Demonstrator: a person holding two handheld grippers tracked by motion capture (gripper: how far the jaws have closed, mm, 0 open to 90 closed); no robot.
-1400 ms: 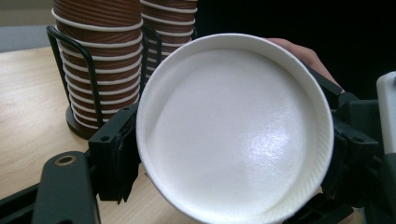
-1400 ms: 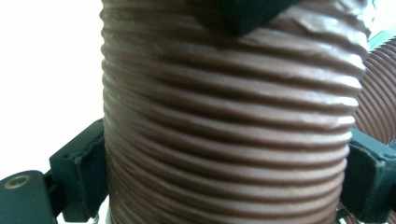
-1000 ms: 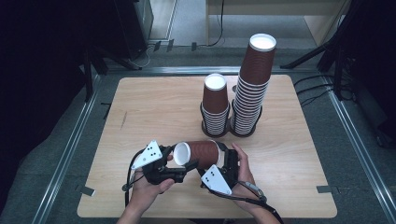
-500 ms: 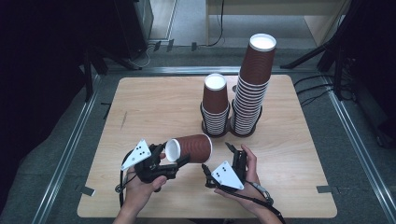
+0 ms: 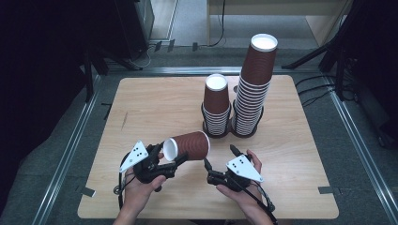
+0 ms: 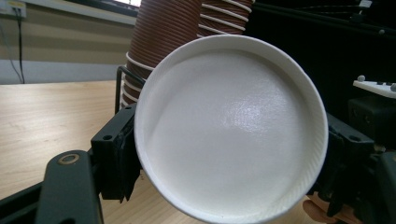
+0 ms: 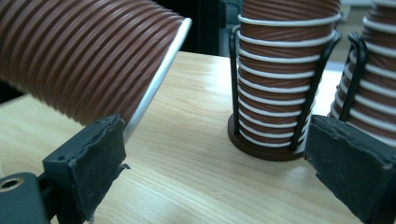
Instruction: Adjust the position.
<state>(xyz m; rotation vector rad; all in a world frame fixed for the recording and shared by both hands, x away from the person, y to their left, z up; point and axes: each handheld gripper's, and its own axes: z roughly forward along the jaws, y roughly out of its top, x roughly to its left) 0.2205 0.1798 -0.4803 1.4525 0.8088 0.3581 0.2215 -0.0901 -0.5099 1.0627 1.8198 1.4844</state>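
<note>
Holding a single cup [image 5: 187, 146] on its side near the short stack [image 5: 217, 108], the left gripper [image 5: 174, 161] clamps it, the right gripper [image 5: 219, 163] gapes empty beside it, stacking not yet done.

Paper cup [image 6: 231, 128] clamped btwn left gripper [image 6: 224, 163] jaws, white bottom facing cam; cup stacks [image 6: 161, 42] in black wire holder just behind it, wooden table [image 6: 46, 121] below & left
</note>
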